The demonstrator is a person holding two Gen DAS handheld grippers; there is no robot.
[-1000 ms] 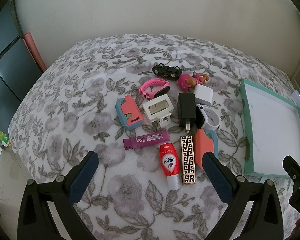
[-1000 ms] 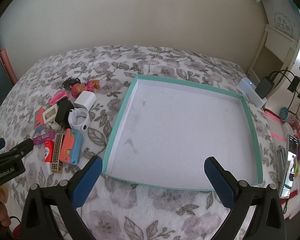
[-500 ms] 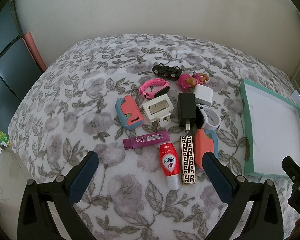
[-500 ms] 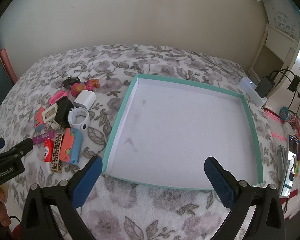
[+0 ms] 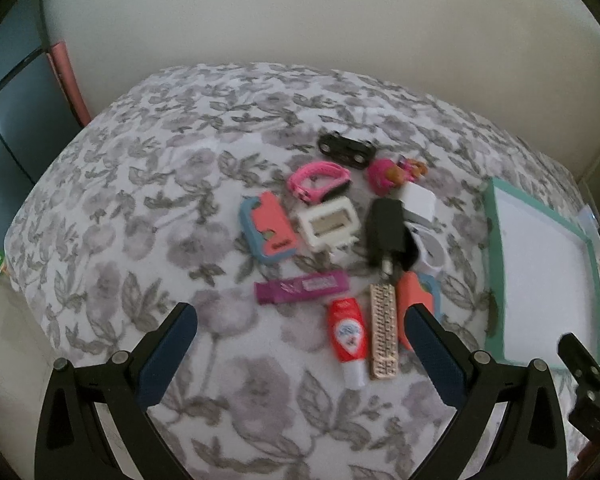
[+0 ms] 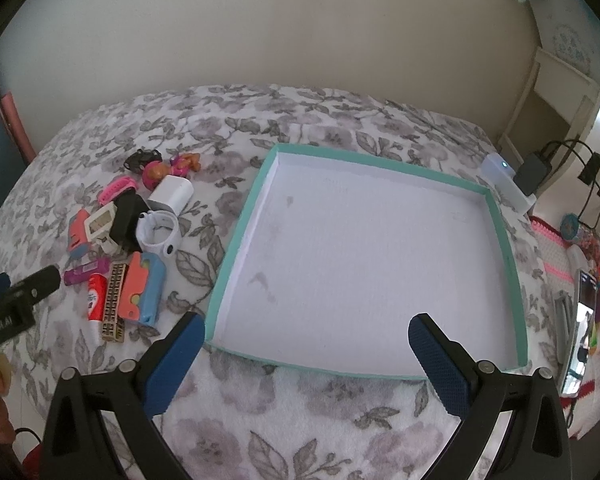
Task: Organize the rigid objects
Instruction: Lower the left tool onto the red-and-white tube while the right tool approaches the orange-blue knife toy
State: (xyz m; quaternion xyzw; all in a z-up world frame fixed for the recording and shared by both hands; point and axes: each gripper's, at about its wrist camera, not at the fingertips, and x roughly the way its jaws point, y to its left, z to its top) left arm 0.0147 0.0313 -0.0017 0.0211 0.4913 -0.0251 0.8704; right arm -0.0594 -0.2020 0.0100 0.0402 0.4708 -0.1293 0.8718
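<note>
A cluster of small rigid objects lies on the floral bedspread: a red tube (image 5: 348, 334), a gold patterned bar (image 5: 384, 330), a purple tube (image 5: 302, 288), a black charger (image 5: 388, 232), a white frame (image 5: 328, 226), a pink band (image 5: 318, 180) and a black toy car (image 5: 346, 148). My left gripper (image 5: 300, 354) is open and empty, just short of the cluster. A teal-rimmed empty white tray (image 6: 504, 240) lies to the right of the cluster (image 6: 120, 248). My right gripper (image 6: 306, 360) is open and empty over the tray's near edge.
A wall runs behind the bed. Right of the tray are a white device (image 6: 508, 184), chargers with cables (image 6: 536, 172) and a phone (image 6: 584, 320). The left gripper's side shows in the right wrist view (image 6: 16, 300). The bed's left edge (image 5: 24, 264) drops off.
The left wrist view has shifted slightly and blurred, so the left gripper is moving a little. The right gripper and all objects stay put.
</note>
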